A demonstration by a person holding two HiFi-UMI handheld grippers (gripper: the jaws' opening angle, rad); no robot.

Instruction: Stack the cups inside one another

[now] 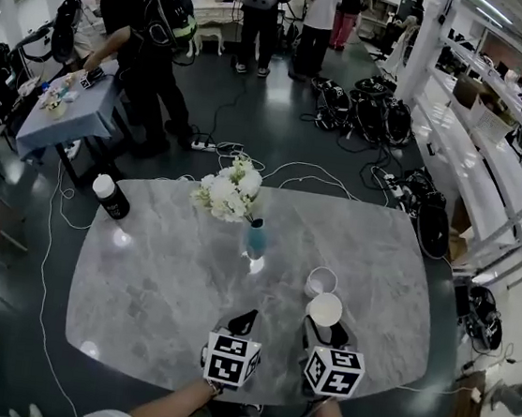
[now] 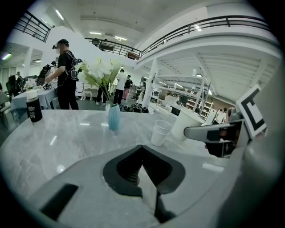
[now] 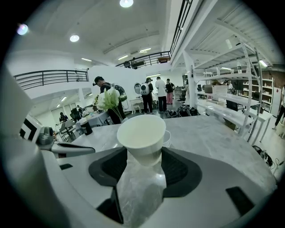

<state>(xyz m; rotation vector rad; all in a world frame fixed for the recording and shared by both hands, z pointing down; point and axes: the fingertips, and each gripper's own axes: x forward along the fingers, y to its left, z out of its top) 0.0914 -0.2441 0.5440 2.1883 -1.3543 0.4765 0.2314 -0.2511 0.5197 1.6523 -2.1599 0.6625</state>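
White paper cup [image 3: 141, 133] is being clamped between the jaws of the right gripper [image 1: 324, 331], seemingly lifted off the marble table [image 1: 158, 275], with its mouth tilted toward the gripper's camera. Second white cup [image 1: 321, 281] is standing upright on the table just beyond it. Left gripper [image 2: 141, 167] is being held beside the right one, jaws pressed together with nothing between them. Blue vase [image 1: 255, 238] of white flowers is standing farther back.
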